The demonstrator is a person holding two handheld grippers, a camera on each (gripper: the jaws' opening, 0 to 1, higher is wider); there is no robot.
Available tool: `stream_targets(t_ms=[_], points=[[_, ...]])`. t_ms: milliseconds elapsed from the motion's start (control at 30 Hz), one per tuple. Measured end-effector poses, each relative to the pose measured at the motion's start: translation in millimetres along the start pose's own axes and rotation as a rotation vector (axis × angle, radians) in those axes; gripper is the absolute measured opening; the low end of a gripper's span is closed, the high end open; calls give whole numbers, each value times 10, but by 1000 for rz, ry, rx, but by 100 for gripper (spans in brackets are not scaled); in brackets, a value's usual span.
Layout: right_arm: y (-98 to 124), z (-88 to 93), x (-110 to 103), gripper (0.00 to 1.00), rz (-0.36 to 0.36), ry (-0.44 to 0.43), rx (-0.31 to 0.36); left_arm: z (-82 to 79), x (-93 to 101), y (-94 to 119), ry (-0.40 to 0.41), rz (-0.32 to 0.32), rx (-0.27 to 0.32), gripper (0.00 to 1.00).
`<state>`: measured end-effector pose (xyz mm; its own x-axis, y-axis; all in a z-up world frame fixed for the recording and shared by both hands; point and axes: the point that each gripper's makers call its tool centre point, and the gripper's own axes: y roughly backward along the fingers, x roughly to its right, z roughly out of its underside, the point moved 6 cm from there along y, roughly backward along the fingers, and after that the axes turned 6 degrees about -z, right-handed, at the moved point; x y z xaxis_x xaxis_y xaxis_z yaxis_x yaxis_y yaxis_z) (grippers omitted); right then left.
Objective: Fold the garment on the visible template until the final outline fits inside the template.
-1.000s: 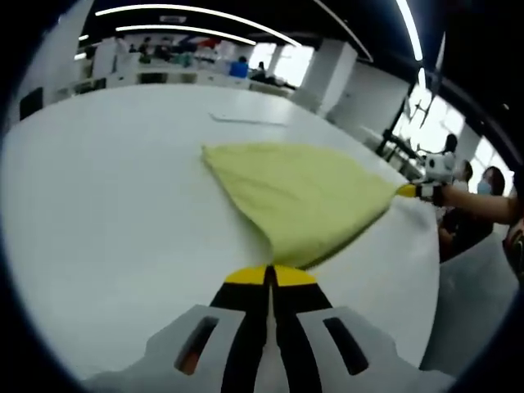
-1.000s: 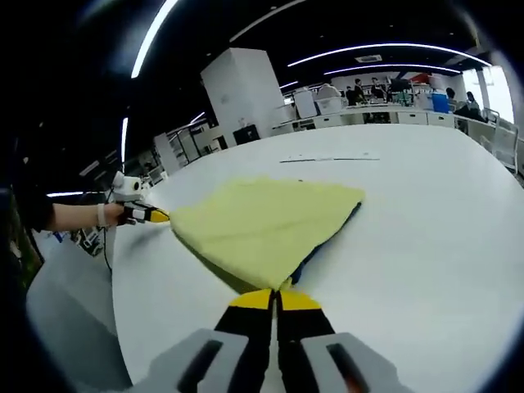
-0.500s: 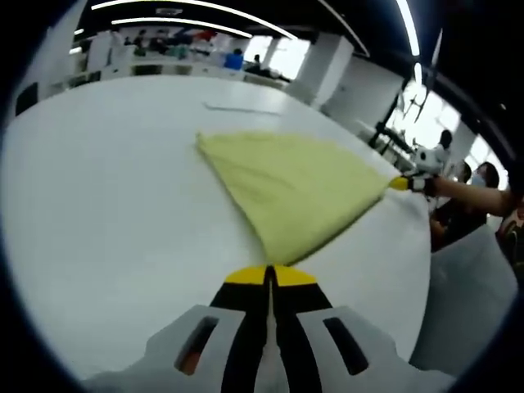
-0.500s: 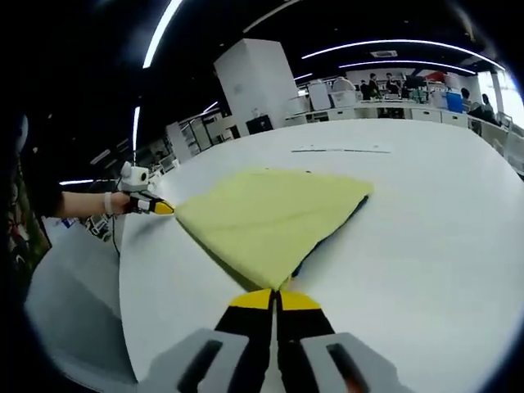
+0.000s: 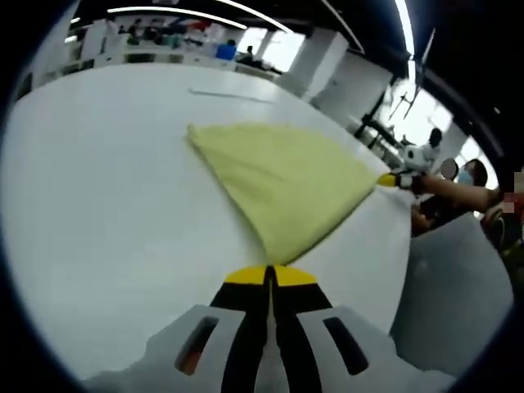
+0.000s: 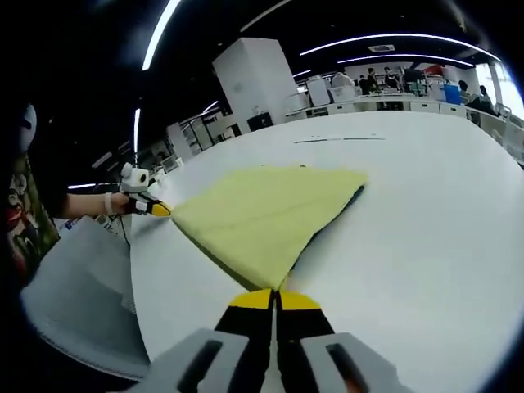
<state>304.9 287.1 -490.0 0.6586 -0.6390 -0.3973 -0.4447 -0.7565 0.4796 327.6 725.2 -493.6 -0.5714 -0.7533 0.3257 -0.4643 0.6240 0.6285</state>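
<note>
Long ceiling light strips (image 6: 385, 41) burn bright against a dark ceiling, and windows (image 5: 426, 115) blow out to white glare. The white table (image 5: 106, 188) is evenly lit, with hardly a shadow. Fisheye bends every edge; both views run soft, the background blurred.

Bare white table (image 5: 98, 188) lies open all around the yellow garment (image 5: 282, 184).

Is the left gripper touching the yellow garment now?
Touching. In the left gripper view, the left gripper has its fingers shut on a corner of the yellow garment.
</note>
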Motion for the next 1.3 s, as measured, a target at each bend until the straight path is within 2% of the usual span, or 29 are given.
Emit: stream_targets(t_ms=[200, 367, 467, 500, 567, 600, 667, 733, 833, 867, 933, 967, 1000, 1067, 1300], points=[[-7, -10, 4, 0, 3, -5, 5, 10, 5, -13, 8, 4, -6, 0], [34, -67, -27, 0, 5, 13, 24, 27, 49, 15, -40, 31, 6, 0], [125, -118, -19, 7, 30, 34, 43, 23, 28, 81, -36, 26, 18, 0], [157, -143, -29, 12, 32, 35, 54, -10, 16, 118, -13, 21, 49, 1], [185, -174, -45, 24, 37, 38, 58, -73, -10, 181, 23, 6, 96, 9], [204, -193, -61, 31, 43, 53, 62, -105, -15, 203, 20, -5, 117, 14], [215, -212, -80, 43, 48, 77, 61, -191, 3, 255, -7, -23, 164, 30], [215, -218, -105, 51, 48, 95, 55, -238, 27, 272, -30, -36, 176, 48], [190, -212, -122, 68, 67, 111, 45, -283, 55, 237, -58, -47, 180, 77], [181, -200, -117, 74, 75, 121, 25, -292, 69, 217, -69, -50, 177, 85], [162, -206, -130, 86, 80, 150, 31, -297, 83, 180, -105, -62, 169, 99], [153, -205, -126, 96, 83, 143, 29, -288, 85, 178, -120, -58, 153, 97], [156, -195, -111, 100, 103, 123, 21, -296, 99, 163, -116, -54, 158, 99], [165, -204, -105, 100, 108, 160, 15, -300, 110, 152, -120, -47, 155, 99], [181, -218, -51, 100, 101, 142, 21, -349, 133, 140, -125, -67, 170, 99]])
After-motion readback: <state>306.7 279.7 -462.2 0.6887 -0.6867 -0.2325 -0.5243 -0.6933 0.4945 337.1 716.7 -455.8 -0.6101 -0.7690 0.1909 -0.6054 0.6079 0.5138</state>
